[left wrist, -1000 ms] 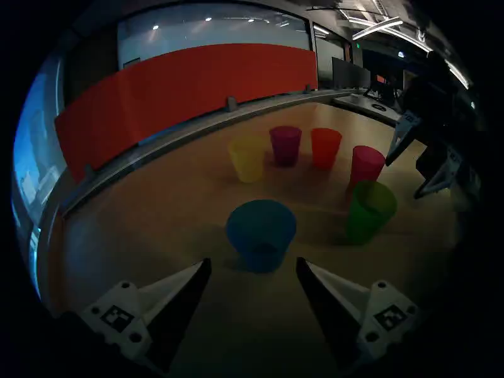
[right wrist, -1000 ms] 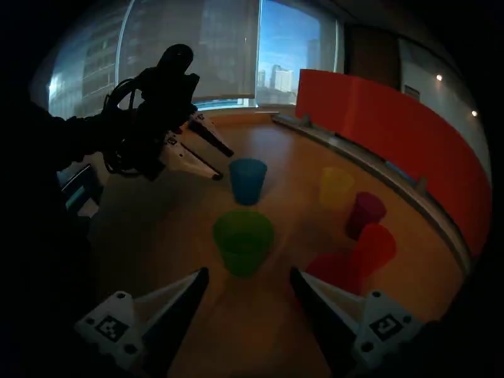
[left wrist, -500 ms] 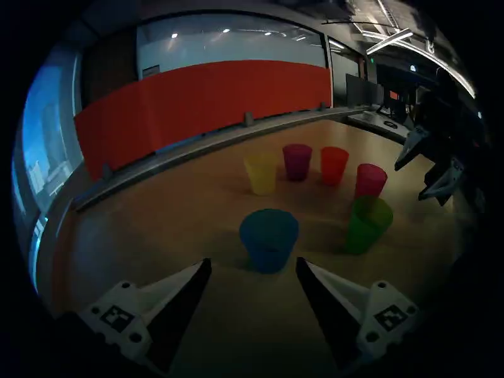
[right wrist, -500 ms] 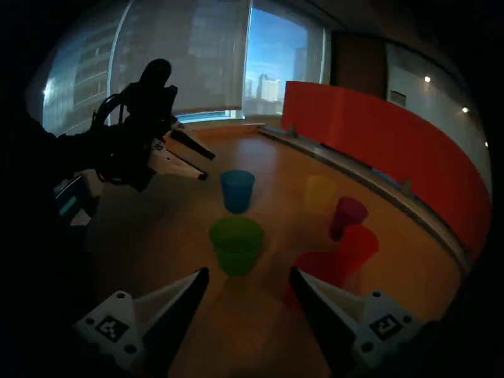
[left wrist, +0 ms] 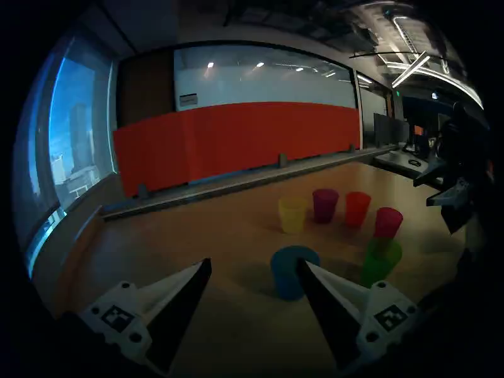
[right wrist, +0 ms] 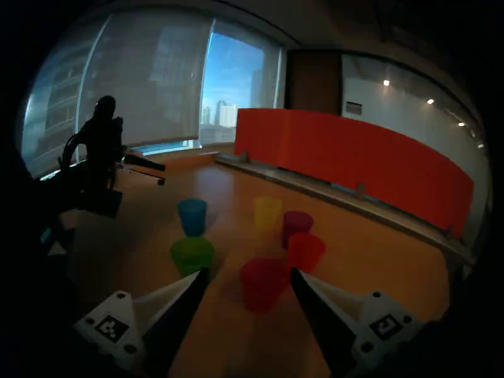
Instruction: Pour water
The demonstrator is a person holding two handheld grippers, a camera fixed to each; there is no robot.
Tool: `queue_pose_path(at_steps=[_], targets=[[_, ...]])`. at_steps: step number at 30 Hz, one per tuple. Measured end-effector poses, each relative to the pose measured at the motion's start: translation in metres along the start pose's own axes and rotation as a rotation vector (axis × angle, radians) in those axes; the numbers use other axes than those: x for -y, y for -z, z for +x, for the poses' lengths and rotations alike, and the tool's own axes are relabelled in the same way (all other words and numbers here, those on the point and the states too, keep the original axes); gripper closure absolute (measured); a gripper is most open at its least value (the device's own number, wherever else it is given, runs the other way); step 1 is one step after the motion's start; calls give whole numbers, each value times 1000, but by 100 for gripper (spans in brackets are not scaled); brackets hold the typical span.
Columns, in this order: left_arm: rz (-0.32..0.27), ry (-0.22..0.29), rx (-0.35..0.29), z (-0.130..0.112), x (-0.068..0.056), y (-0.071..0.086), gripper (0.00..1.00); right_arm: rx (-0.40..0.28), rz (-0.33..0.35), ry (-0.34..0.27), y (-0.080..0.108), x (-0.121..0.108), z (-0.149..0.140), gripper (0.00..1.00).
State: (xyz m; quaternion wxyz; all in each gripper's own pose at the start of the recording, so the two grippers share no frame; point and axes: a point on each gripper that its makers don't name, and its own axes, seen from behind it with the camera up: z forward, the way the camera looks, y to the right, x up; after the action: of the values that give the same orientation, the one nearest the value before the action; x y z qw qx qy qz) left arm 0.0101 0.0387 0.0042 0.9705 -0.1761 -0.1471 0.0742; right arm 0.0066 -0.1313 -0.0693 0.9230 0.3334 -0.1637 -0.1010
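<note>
Wooden table (left wrist: 189, 252) runs past clustered cups (left wrist: 325, 205) to a red partition (left wrist: 252, 138); left tool (left wrist: 252, 263), right tool (right wrist: 249, 272) spread wide.

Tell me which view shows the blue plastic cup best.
Right gripper view: the blue plastic cup stands whole and unobstructed. Left gripper view shows it nearer, but a finger of the left gripper covers its side.

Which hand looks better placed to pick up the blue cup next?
Likely left. The blue cup stands just ahead of the open jaws of the left gripper; from the right gripper it sits farther off, behind the green cup.
</note>
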Motion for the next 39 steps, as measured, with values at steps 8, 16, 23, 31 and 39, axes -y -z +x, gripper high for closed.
queue_pose_path(at_steps=[8, 16, 23, 31, 39], targets=[[82, 67, -87, 13, 10, 16, 0, -85, -145, -45, 12, -39, 15, 1], [133, 87, -146, 20, 10, 25, 0, -189, -304, -98, 23, -78, 31, 1], [168, 121, -186, 24, 12, 32, 0, -270, -445, -165, 35, -110, 37, 1], [196, 132, -223, 32, 11, 39, 0, -348, -592, -234, 51, -138, 40, 1], [210, 140, -248, 35, 8, 40, 0, -364, -661, -232, 55, -145, 36, 1]])
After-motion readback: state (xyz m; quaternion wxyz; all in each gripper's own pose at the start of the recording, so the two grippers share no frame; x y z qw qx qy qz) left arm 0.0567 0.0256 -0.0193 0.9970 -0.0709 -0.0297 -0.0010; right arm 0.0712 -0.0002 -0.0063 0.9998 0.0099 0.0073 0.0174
